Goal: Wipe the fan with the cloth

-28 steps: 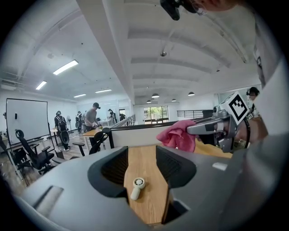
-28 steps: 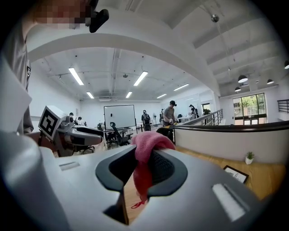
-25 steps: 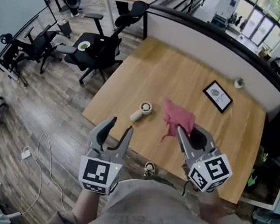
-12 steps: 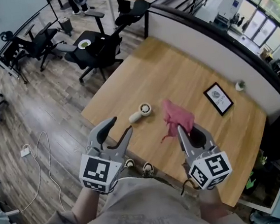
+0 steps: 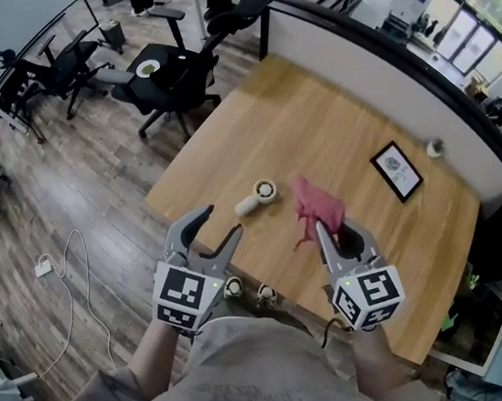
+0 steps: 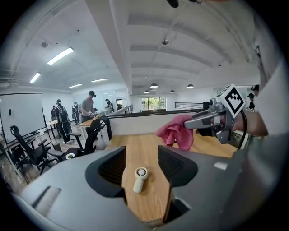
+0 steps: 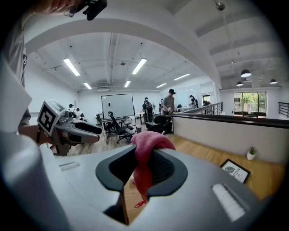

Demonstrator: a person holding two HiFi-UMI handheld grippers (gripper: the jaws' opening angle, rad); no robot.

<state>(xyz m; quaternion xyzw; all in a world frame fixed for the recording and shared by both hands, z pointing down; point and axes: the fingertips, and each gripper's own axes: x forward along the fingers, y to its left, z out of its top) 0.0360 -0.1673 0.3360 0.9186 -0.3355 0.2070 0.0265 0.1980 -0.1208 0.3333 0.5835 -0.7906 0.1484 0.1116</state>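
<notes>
Right gripper view: the right gripper [image 7: 143, 168] has its jaws pinched on the pink cloth [image 7: 145, 146]. The cloth bunches up above the pads, and a thin tail hangs down between them.

In the left gripper view the left gripper [image 6: 141, 159] stands spread, its jaws having just been opening, with nothing between the pads. Through the gap the small white fan [image 6: 140, 178] shows lying flat on the wooden table [image 6: 149, 198] ahead, well apart from the jaws.

In the head view both grippers are held side by side over the table's near edge. The fan lies beyond them, nearer the left one, with its round head toward the cloth and its handle pointing away to the left. The cloth is up in the air, just right of the fan.

Farther right on the table is a black-framed picture [image 5: 397, 170], with a small plant [image 5: 434, 148] past it by the wall [image 5: 371, 69]. Black chairs [image 5: 171, 77] stand off the table's far left corner. A white cable [image 5: 70, 292] trails over the floor [image 5: 68, 201].
</notes>
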